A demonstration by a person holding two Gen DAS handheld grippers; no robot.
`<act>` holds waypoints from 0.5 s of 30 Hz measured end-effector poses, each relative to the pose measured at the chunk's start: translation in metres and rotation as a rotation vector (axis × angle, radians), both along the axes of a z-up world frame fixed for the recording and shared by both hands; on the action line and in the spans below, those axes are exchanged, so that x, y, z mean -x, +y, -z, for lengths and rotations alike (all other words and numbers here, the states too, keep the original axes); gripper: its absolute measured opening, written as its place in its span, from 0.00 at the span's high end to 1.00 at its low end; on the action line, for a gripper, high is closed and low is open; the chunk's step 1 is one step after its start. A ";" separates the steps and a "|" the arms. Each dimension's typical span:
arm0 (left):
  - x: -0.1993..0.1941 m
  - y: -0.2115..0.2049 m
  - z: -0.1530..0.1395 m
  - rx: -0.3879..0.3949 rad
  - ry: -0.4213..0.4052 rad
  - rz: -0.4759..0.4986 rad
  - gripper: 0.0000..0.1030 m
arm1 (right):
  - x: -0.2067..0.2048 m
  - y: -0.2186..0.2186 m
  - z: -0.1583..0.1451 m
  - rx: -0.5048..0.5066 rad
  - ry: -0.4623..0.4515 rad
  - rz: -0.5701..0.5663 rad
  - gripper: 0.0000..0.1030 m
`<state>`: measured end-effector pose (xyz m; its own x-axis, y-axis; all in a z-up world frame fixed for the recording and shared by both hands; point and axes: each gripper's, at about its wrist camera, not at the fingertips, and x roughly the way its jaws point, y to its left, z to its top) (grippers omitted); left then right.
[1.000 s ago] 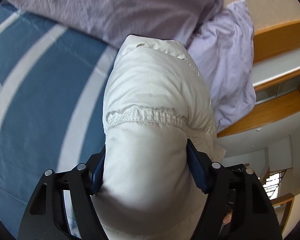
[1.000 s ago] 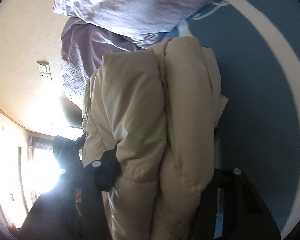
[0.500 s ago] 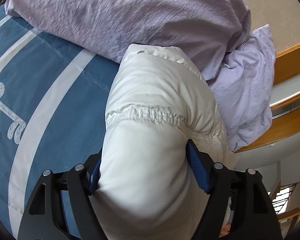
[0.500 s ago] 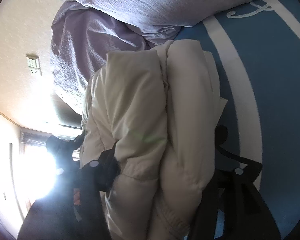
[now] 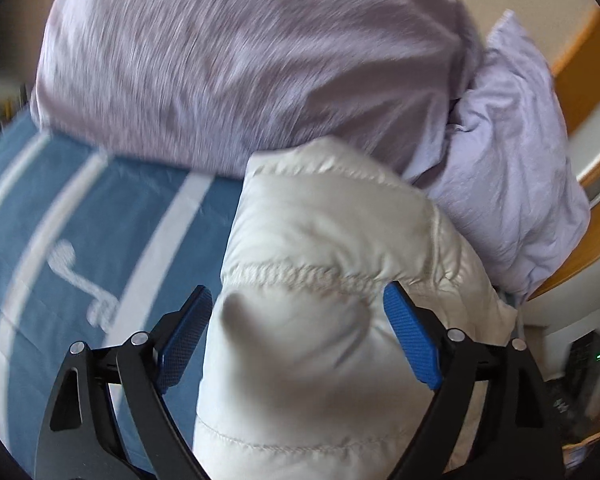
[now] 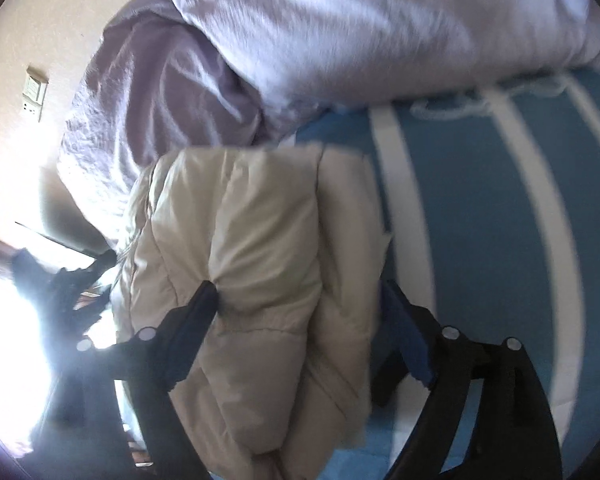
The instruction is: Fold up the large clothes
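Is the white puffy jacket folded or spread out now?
Folded. The white puffy jacket forms a thick bundle of stacked layers between the right tool, above the blue bedsheet.

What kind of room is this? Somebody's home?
Most likely a bedroom at home. A blue bedspread with white stripes covers a bed, lilac pillows are heaped at its far end, and a light switch sits on the cream wall. A puffy white jacket lies on the bed.

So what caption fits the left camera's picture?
Open left gripper straddling a folded cream puffer jacket on a blue striped bedspread.
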<state>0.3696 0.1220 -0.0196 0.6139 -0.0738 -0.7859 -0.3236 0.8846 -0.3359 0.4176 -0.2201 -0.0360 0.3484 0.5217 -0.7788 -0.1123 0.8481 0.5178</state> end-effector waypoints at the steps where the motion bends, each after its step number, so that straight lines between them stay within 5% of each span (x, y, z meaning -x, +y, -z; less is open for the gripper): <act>1: -0.001 -0.006 -0.005 -0.044 -0.013 0.011 0.14 | 0.002 -0.002 -0.006 0.018 -0.021 0.006 0.17; 15: -0.014 -0.060 0.013 -0.322 0.005 0.114 0.10 | 0.010 0.057 -0.049 0.185 -0.276 -0.110 0.24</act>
